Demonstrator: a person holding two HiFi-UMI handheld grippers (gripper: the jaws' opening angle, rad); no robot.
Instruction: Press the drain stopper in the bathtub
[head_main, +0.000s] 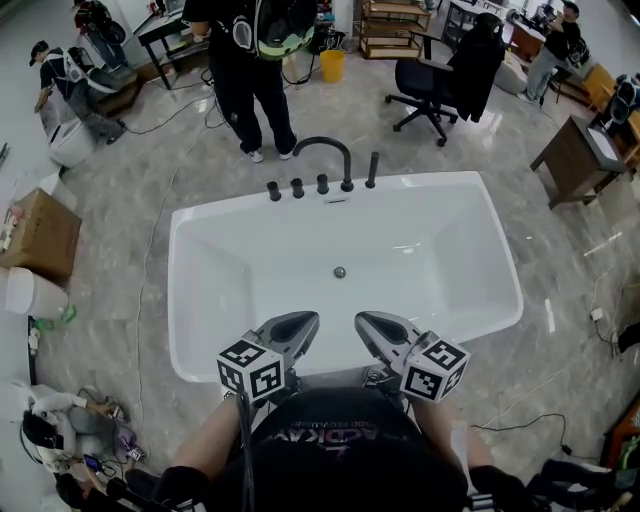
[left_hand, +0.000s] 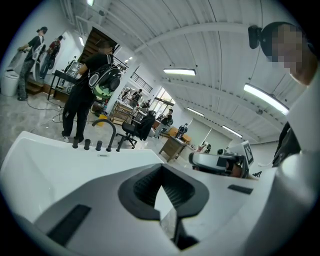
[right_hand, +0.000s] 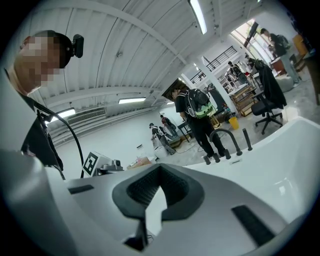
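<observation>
Bright, even light fell from ceiling strip lamps (left_hand: 179, 72). The white bathtub (head_main: 210, 290) carried soft glare on its far right wall and only faint shadows. Both gripper views bowed strongly toward dark, rounded edges, with the nearest surfaces blurred.

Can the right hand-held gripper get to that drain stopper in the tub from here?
Probably yes. Nothing lies between the right hand-held gripper and the drain stopper on the bare tub floor; it would just move forward and down.
</observation>
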